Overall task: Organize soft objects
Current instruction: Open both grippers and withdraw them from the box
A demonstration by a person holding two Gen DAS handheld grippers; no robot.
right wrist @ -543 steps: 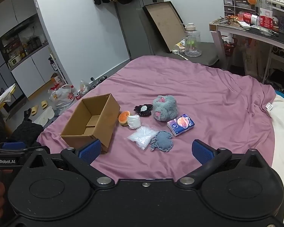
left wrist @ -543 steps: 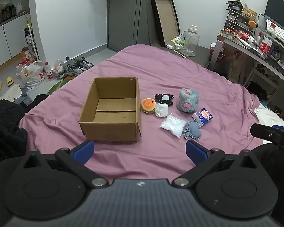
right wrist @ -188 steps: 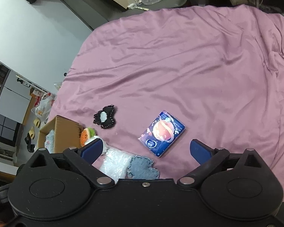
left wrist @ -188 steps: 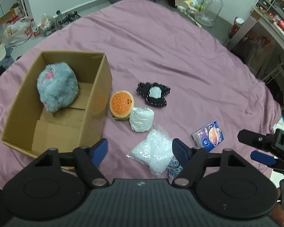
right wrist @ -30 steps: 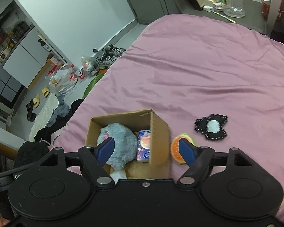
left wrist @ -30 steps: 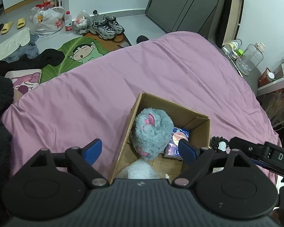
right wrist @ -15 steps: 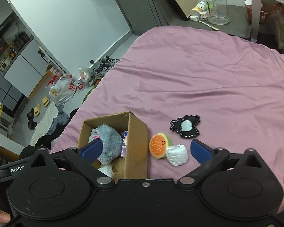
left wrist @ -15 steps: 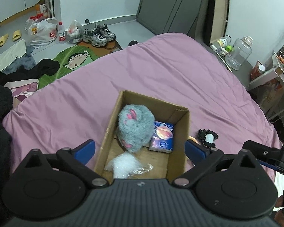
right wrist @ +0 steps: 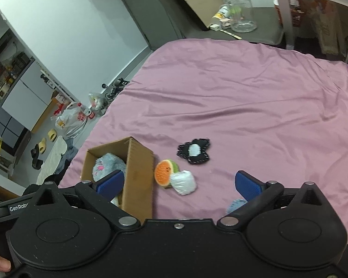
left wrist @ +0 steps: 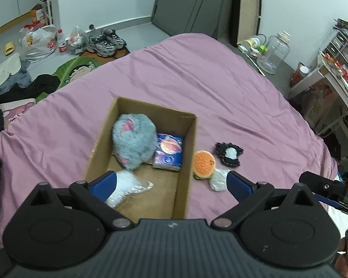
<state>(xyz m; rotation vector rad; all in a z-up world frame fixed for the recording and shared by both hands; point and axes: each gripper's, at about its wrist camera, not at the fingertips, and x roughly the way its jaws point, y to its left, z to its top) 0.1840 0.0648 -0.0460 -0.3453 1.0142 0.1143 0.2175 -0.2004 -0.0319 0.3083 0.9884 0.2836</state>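
A pink bedsheet (left wrist: pixel 197 74) covers the bed, and on it sits an open cardboard box (left wrist: pixel 185 162). Inside the box, a grey plush toy (left wrist: pixel 133 139) lies against the far-left part, a blue tissue pack (left wrist: pixel 169 150) rests just beside it on the right, and a clear plastic bag (left wrist: pixel 127 188) of white filling lies at the near end. Outside the box, touching or just beside its right wall, are a burger-shaped squishy (left wrist: pixel 203 163), a white wrapped ball (left wrist: pixel 218 179) touching it, and a black-and-white patch (left wrist: pixel 228 154) a little farther out. A blue fuzzy item (right wrist: pixel 235 205) peeks out below the right gripper (right wrist: pixel 177 183). The left gripper (left wrist: pixel 170 181) hangs over the box with jaws spread wide, holding nothing. The right gripper's jaws are likewise spread wide and empty.
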